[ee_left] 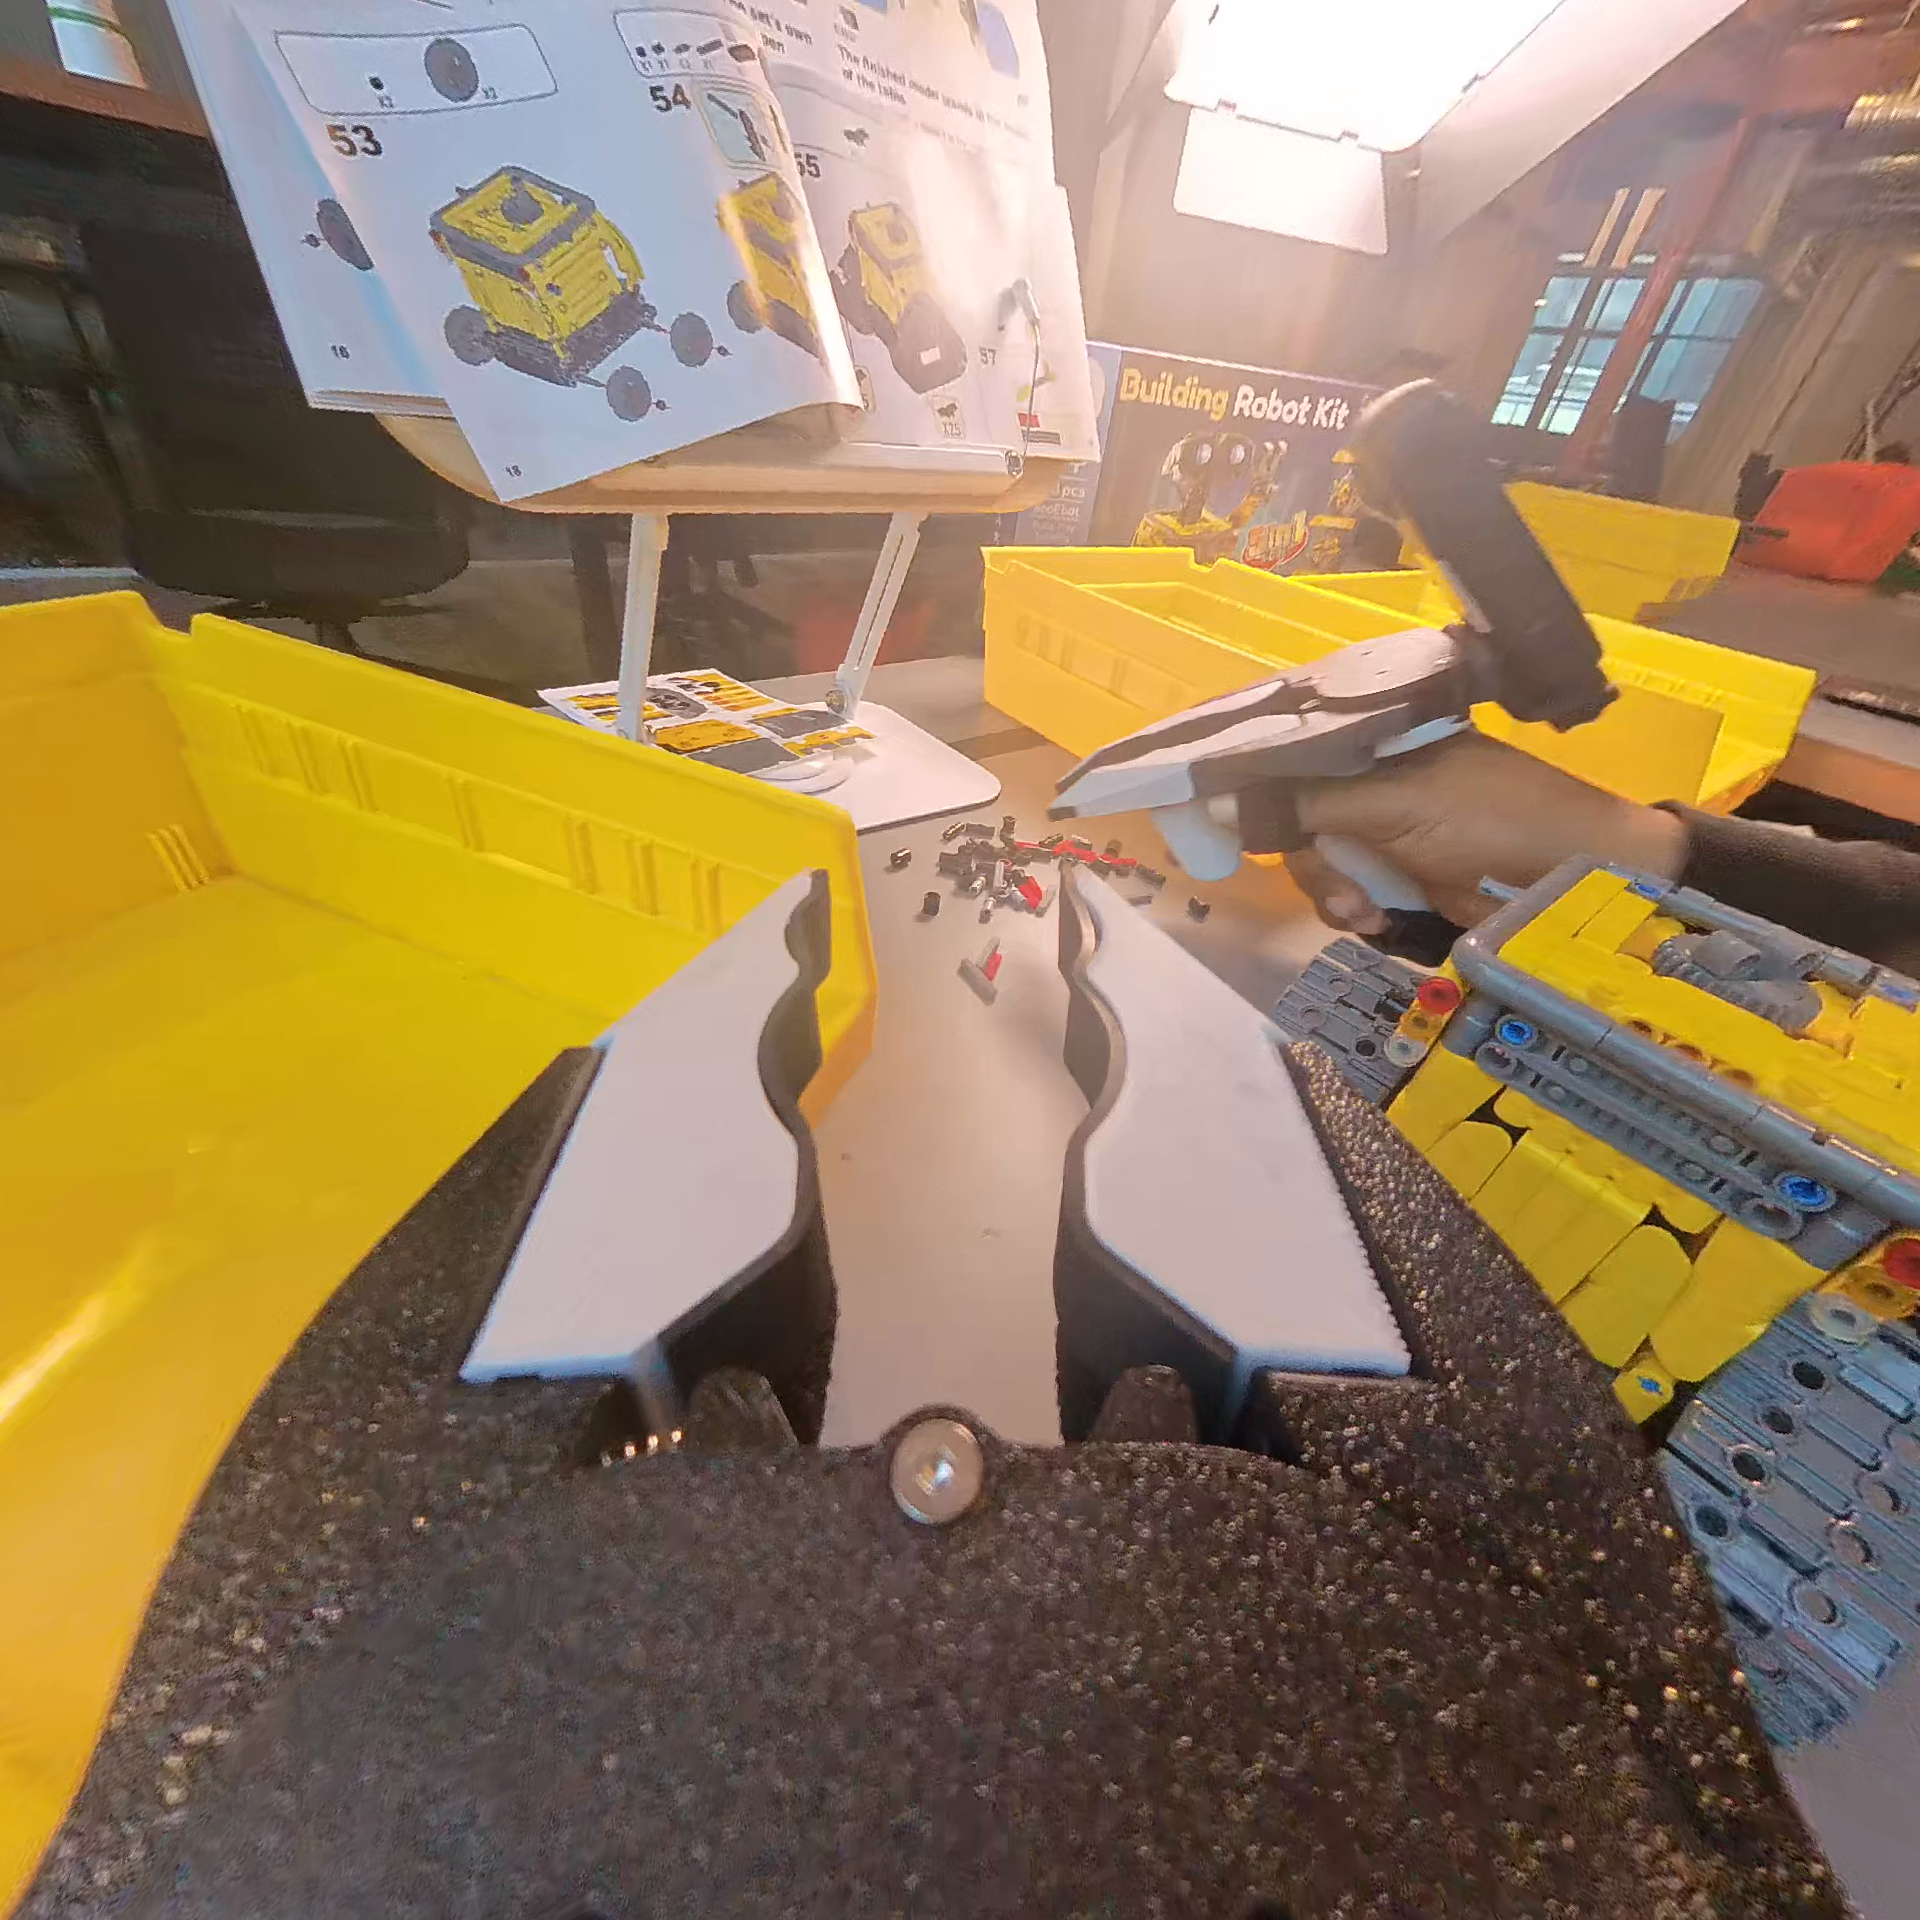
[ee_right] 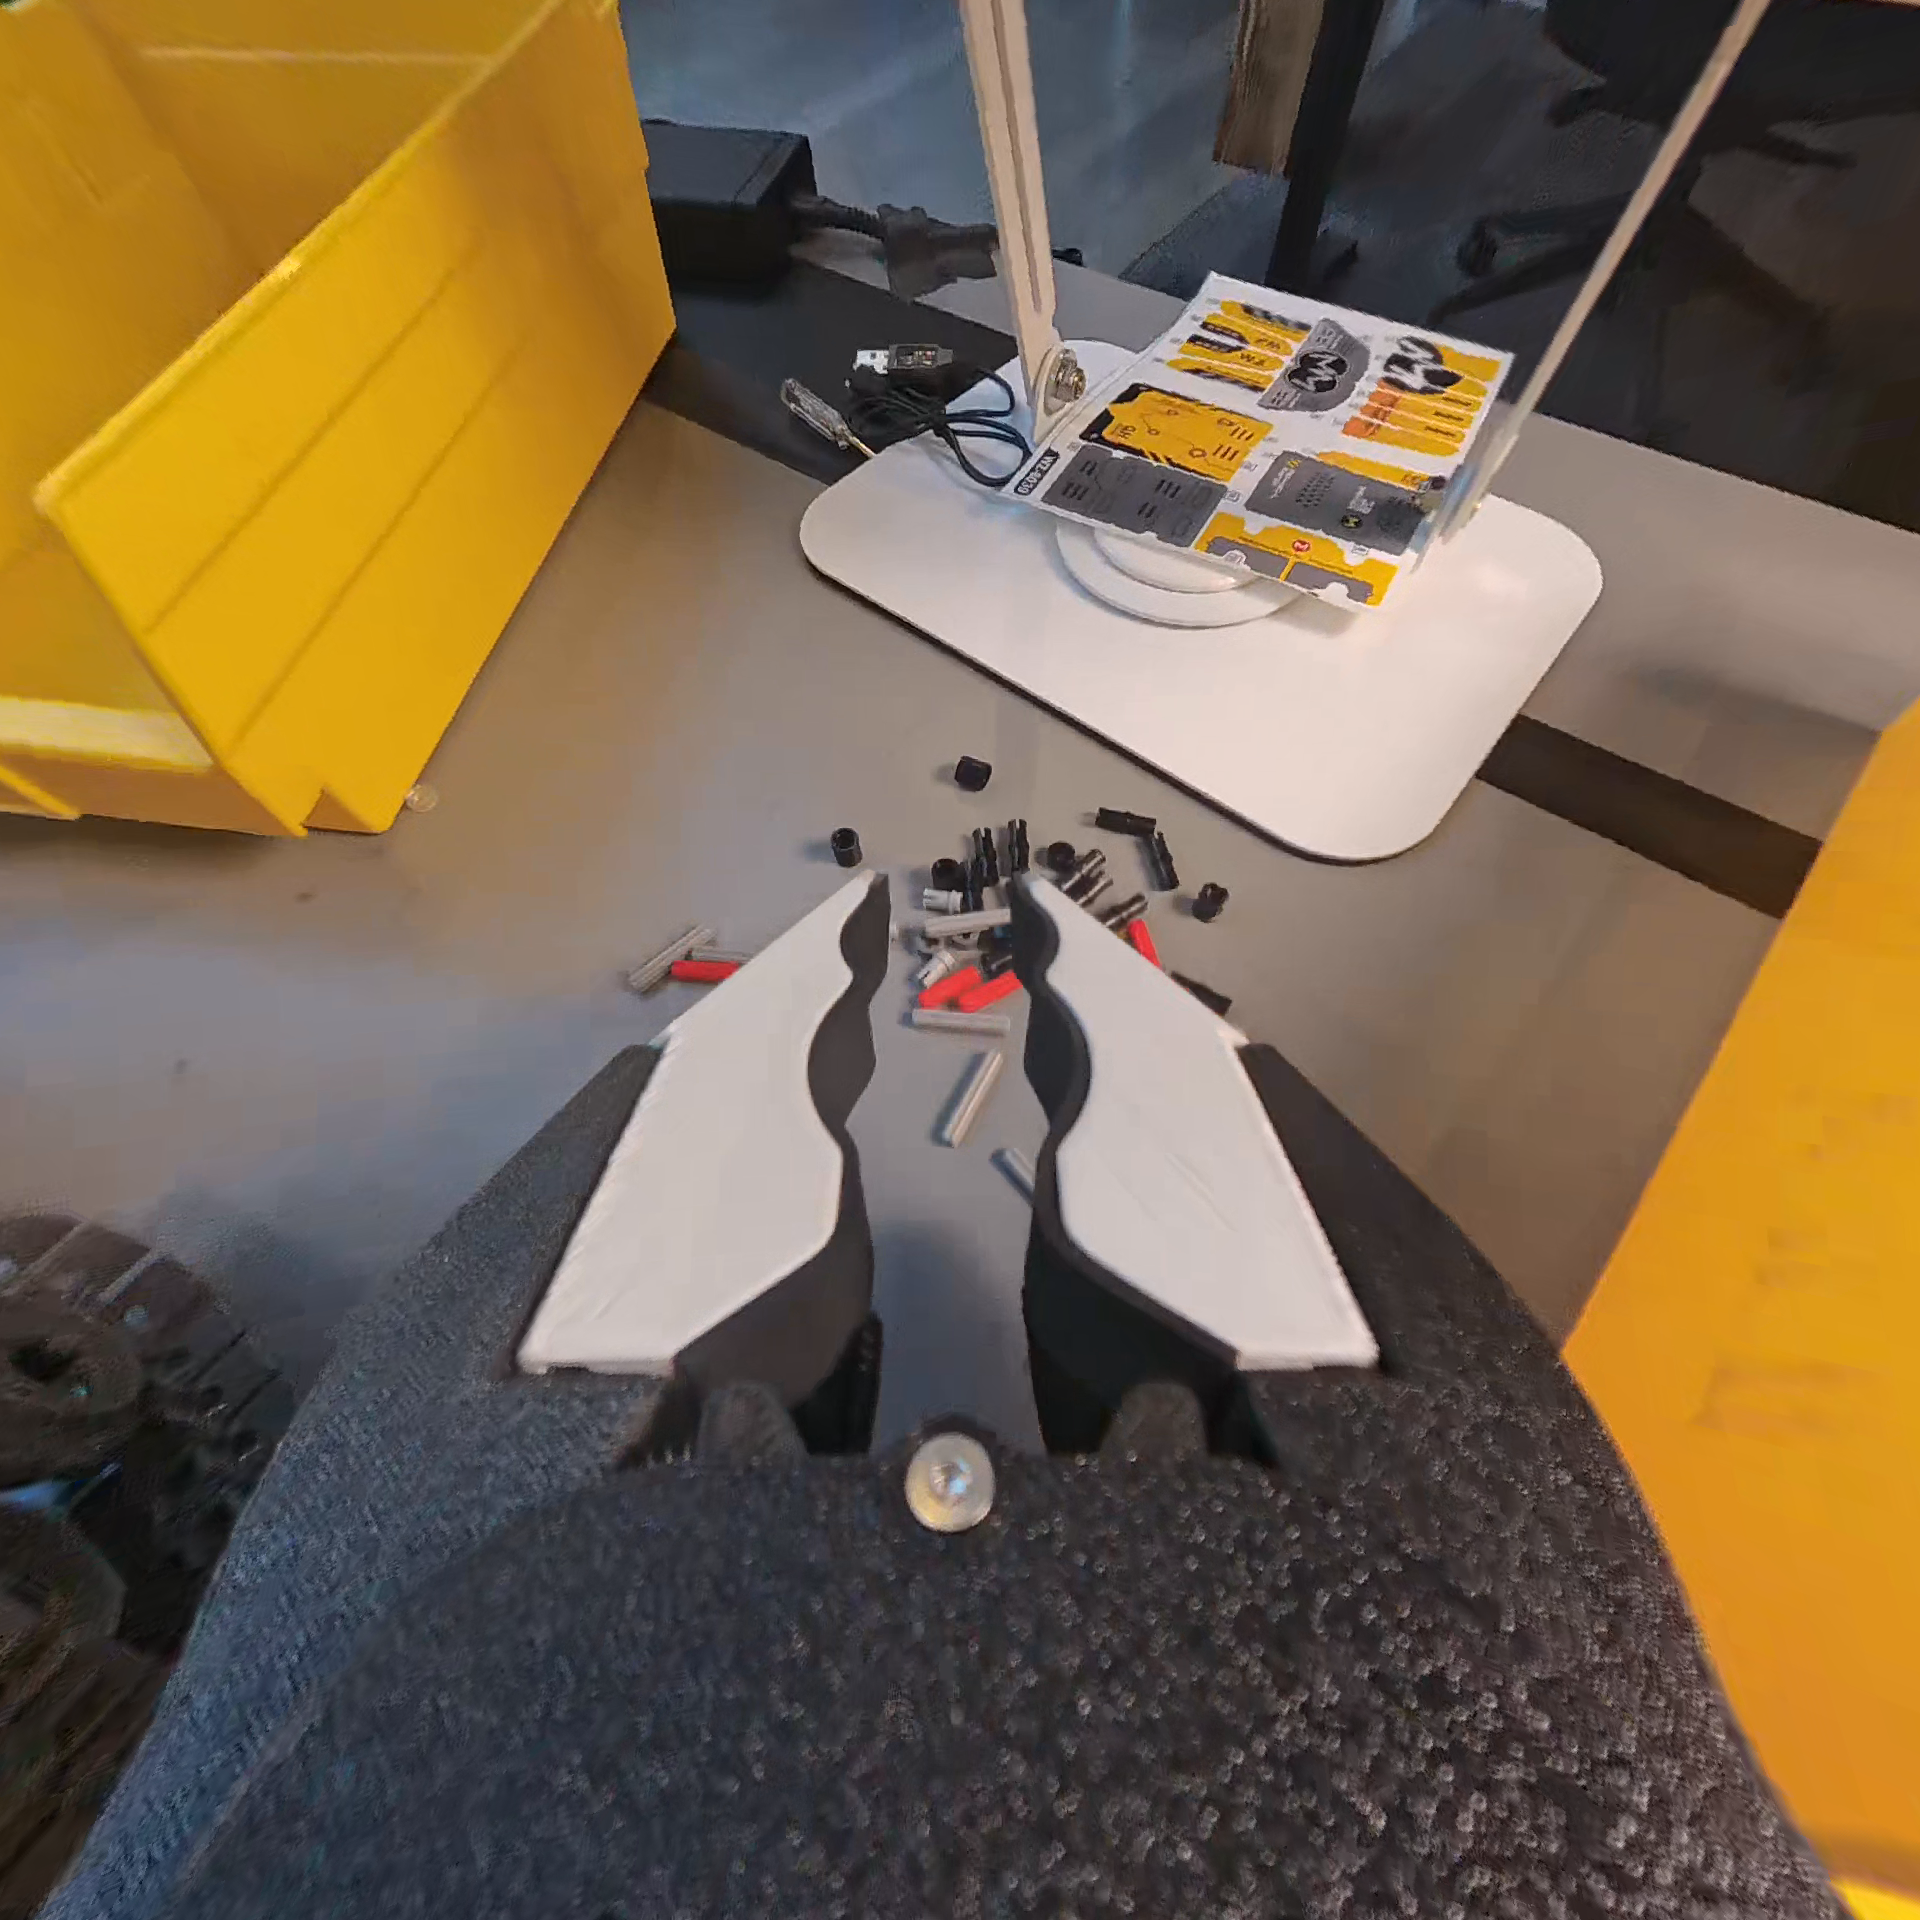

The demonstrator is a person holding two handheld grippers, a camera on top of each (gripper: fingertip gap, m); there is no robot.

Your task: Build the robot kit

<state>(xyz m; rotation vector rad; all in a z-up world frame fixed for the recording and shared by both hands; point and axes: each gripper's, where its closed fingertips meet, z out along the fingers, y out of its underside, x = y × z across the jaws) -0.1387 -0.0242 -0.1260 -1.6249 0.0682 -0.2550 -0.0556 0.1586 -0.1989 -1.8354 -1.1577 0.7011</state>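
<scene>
While both pairs of tongs hang over the grey bench (ee_right: 540, 935), neither has anything in its grip. The right tongs (ee_right: 948, 881) are spread apart, tips low over a scatter of small building pins (ee_right: 997, 914), black, grey and red; a few grey pins (ee_right: 971, 1096) lie between the two fingers, untouched as far as I can see. One grey and red pair (ee_right: 686, 961) lies just to the left of the left finger.

The left tongs (ee_left: 943, 883) are likewise parted and empty, pointing along the bench toward that same scatter (ee_left: 1023, 862), which lies just past the tips. From this side the right tongs (ee_left: 1070, 805) show in a person's hand (ee_left: 1455, 831), nose angled down at the pins.

To the left tongs' left stands a big yellow bin (ee_left: 416, 831), its wall just beside the left finger. To their right sits a partly built yellow and grey brick vehicle (ee_left: 1621, 1122) with grey tracks, close against the tongs' body.

Beyond the pins is a white stand (ee_right: 1351, 707) with a sticker sheet (ee_right: 1278, 457) on its base and an open instruction booklet (ee_left: 582, 229) on its rest. More yellow bins (ee_left: 1195, 644) and a printed kit box (ee_left: 1226, 457) stand farther back on the right. A black cable and small adapter (ee_right: 914, 384) lie behind the stand's base.
</scene>
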